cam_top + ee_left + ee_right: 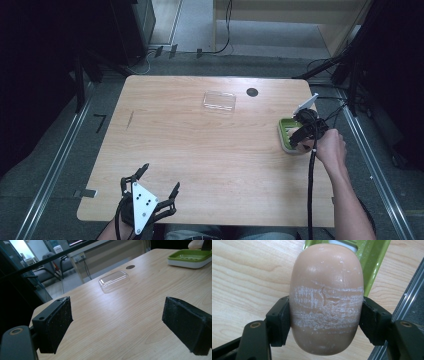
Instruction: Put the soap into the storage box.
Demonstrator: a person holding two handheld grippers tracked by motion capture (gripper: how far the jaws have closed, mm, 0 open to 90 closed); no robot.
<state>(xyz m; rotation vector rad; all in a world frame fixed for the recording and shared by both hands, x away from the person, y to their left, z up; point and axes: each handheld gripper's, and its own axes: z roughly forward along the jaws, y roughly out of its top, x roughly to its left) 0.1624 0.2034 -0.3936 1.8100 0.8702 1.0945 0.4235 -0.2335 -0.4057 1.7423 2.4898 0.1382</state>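
Observation:
A tan oval bar of soap (326, 298), scuffed white across its middle, sits between the pads of my right gripper (325, 320), which is shut on it. Just beyond the bar lies a green and white soap dish (372, 255). From above, the right gripper (303, 131) hangs over that dish (284, 131) near the table's right edge. My left gripper (159, 181) rests open at the near left edge. In its own view the left gripper (117, 323) has bare wood between its pads, and the soap dish (191, 258) shows far off.
A clear plastic lid (219, 101) lies on the wooden table (200, 150) toward the back, beside a round dark hole (252, 92). The lid (113, 280) also appears ahead of the left gripper. Cables and dark stands ring the table.

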